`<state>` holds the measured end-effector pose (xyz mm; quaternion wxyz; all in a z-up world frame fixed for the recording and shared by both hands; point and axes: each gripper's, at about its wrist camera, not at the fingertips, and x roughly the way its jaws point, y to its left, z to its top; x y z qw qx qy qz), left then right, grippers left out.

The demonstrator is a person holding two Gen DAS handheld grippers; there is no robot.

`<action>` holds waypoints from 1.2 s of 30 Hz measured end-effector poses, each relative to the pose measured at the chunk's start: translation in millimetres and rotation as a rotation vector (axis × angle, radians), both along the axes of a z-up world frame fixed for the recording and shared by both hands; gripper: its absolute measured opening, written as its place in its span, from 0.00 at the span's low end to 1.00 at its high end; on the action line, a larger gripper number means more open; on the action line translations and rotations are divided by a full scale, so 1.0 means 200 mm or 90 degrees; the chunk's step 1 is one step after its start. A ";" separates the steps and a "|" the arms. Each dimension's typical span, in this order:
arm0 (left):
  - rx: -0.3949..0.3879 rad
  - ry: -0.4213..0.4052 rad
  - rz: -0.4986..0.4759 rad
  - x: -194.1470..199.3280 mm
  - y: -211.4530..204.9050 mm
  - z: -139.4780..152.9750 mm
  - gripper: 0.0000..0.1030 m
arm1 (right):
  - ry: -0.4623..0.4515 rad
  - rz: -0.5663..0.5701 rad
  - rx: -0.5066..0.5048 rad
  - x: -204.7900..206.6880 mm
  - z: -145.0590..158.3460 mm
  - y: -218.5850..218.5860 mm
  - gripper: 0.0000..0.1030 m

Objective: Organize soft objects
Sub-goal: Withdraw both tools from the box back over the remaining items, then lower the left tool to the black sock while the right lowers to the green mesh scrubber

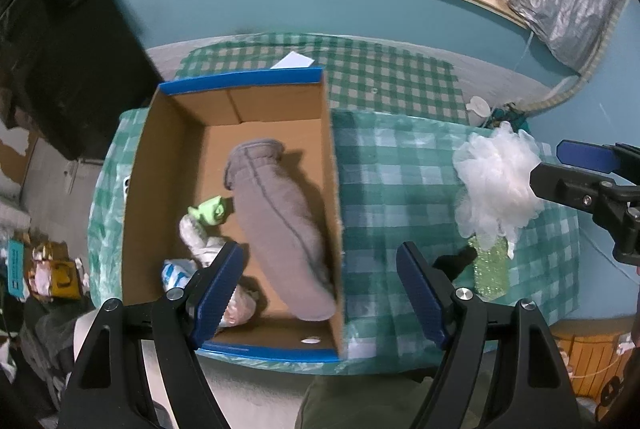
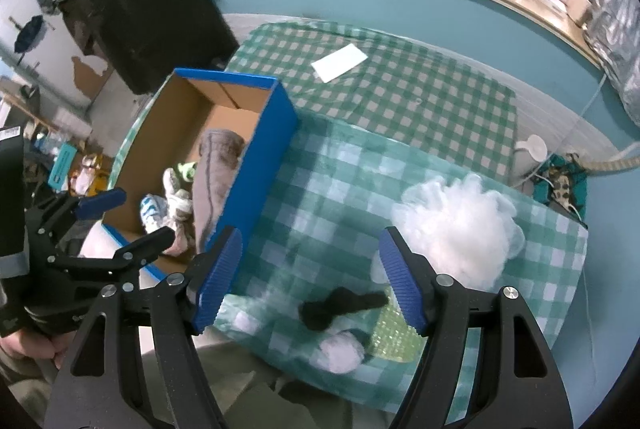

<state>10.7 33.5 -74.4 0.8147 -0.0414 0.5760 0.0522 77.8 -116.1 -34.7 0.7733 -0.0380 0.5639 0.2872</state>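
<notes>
I see both the left gripper and right gripper wide and empty, lower centre, box left, white pouf right.

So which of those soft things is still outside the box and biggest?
The white mesh pouf, fluffy on the checked cloth; the black sock beside it is far smaller.

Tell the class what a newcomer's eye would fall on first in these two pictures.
First, the blue cardboard box on the checked cloth, with a grey sock lying inside. Next, the fluffy white bath pouf on the cloth to the right of the box, with a black sock in front of it.
</notes>
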 end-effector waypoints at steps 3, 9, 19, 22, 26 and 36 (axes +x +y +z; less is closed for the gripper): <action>-0.002 0.001 -0.017 0.01 -0.06 0.00 0.78 | 0.003 -0.014 -0.003 -0.01 -0.01 -0.09 0.70; 0.001 0.008 -0.053 0.03 -0.19 -0.02 0.78 | 0.011 -0.044 -0.010 -0.02 -0.04 -0.23 0.70; 0.001 0.038 -0.107 0.05 -0.38 -0.10 0.78 | 0.031 -0.084 -0.023 -0.06 -0.11 -0.44 0.71; -0.005 0.051 -0.119 0.06 -0.42 -0.14 0.78 | 0.037 -0.096 -0.027 -0.07 -0.14 -0.49 0.71; -0.012 0.070 -0.134 0.08 -0.47 -0.20 0.79 | 0.046 -0.110 -0.035 -0.09 -0.19 -0.56 0.71; -0.001 0.116 -0.183 0.11 -0.60 -0.38 0.79 | 0.085 -0.133 -0.040 -0.13 -0.37 -0.66 0.71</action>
